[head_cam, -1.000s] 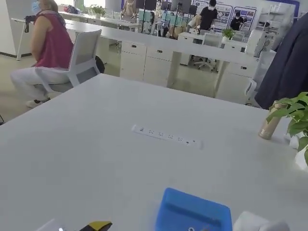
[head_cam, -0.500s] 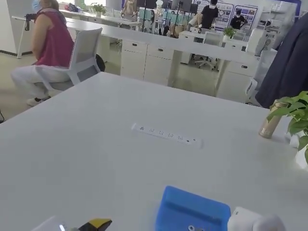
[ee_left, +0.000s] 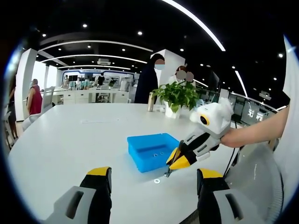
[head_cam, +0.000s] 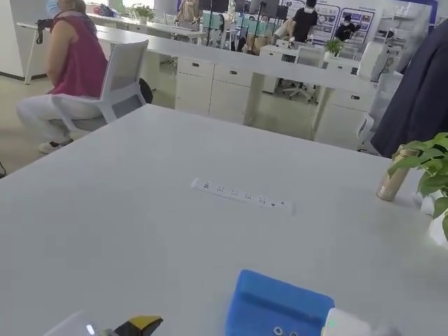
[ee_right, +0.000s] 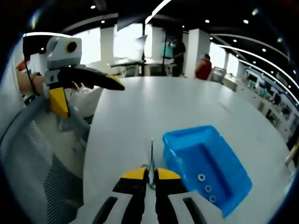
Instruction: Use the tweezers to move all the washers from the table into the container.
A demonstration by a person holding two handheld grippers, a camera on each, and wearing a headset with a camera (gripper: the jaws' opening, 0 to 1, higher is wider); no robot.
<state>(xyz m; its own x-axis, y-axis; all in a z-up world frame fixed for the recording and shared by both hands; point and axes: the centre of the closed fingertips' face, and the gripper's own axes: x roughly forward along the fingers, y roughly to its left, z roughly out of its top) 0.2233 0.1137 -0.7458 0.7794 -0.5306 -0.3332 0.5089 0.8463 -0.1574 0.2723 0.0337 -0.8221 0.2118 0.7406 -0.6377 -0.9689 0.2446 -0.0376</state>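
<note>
The white tabletop (head_cam: 126, 224) is bare across most of its width, so there is open room on every side of the blue container (head_cam: 278, 302). The container sits close to the near edge (a power strip (head_cam: 241, 197) lies well beyond it). The left tool (ee_left: 154, 182) hangs near that edge with its jaws spread wide, holding nothing. The right tool (ee_right: 149, 173) is clamped on the tweezers (ee_right: 152, 156), whose tips point down just beside the container's outer wall. One washer (ee_left: 157, 180) lies on the tabletop near those tips, and three washers (ee_right: 208, 189) rest inside the container.
</note>
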